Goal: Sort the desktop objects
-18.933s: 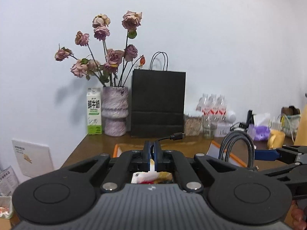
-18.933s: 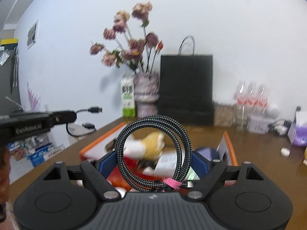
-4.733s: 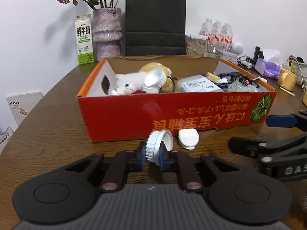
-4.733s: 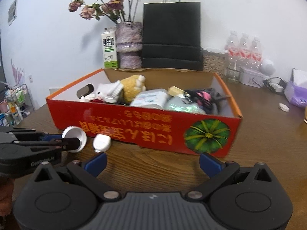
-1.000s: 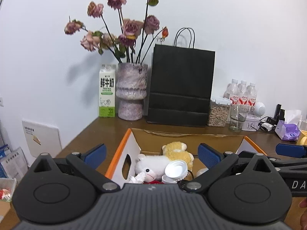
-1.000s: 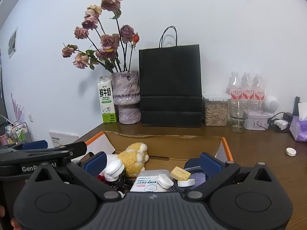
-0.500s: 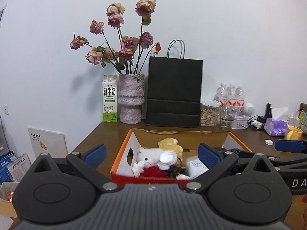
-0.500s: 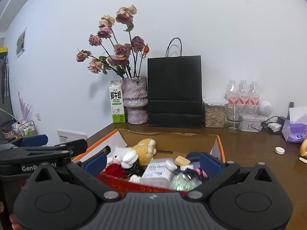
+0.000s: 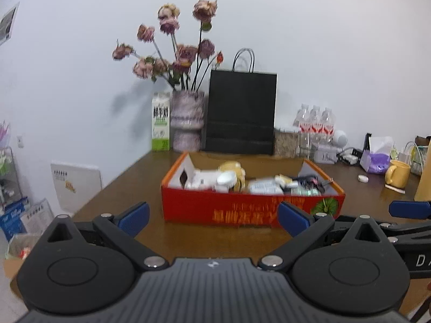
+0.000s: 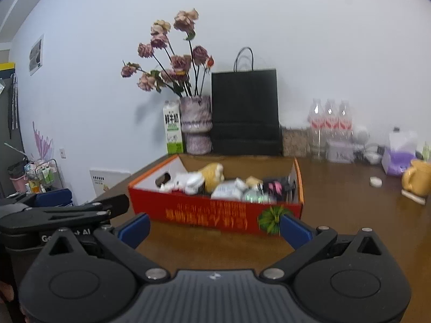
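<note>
Many small items fill the red box (image 9: 250, 212), a plush toy (image 9: 233, 168) among them

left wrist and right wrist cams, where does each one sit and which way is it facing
Left wrist: on the left gripper, facing the red box and back wall; its open fingers show, the right gripper at right.
Right wrist: on the right gripper, open, facing the same box; left gripper at left.
Shared: box, black bag, vase, yellow mug.

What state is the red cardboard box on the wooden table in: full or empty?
Full, or nearly so. The red cardboard box is open-topped, and a yellow plush toy, white items and a dark cable pile reach rim level.
</note>
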Available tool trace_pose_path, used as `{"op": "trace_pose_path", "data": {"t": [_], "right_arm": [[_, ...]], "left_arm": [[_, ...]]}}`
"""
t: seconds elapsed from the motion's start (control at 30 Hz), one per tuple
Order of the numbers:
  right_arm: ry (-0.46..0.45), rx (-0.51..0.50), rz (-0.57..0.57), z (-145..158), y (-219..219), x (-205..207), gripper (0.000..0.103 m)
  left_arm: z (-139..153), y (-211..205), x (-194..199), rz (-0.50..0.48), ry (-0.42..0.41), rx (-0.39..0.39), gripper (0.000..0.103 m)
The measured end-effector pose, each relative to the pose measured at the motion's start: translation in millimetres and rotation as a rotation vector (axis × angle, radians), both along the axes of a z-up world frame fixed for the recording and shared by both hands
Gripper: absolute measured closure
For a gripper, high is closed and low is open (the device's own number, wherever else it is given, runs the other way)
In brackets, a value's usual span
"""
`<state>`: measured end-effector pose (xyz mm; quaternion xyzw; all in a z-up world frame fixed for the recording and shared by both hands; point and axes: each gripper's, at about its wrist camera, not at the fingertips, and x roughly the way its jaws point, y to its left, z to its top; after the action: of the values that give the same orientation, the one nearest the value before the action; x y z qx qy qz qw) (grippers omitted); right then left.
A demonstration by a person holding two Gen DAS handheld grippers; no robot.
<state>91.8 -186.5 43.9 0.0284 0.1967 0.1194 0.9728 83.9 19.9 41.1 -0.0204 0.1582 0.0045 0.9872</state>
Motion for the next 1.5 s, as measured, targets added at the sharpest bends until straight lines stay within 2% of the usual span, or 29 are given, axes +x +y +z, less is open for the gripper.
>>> {"op": "trace_pose_path", "data": {"t": [0.13, 0.27, 1.5], "right_arm": [[0.030, 0.014, -0.021, -14.0, -3.6, -14.6, 0.000], [0.032, -0.003, -0.042, -22.3, -1.2, -24.0, 0.000], [0.035, -0.019, -0.053, -24.9, -0.2, -26.2, 0.000]], "left_arm": [[-12.1, -0.2, -11.9, -0.006, 0.052, -0.015, 0.000], [-20.5, 0.1, -17.6, 0.000, 0.072, 0.001, 0.000], [-24.1, 1.3, -21.5, 0.010, 0.079, 0.019, 0.000]]}}
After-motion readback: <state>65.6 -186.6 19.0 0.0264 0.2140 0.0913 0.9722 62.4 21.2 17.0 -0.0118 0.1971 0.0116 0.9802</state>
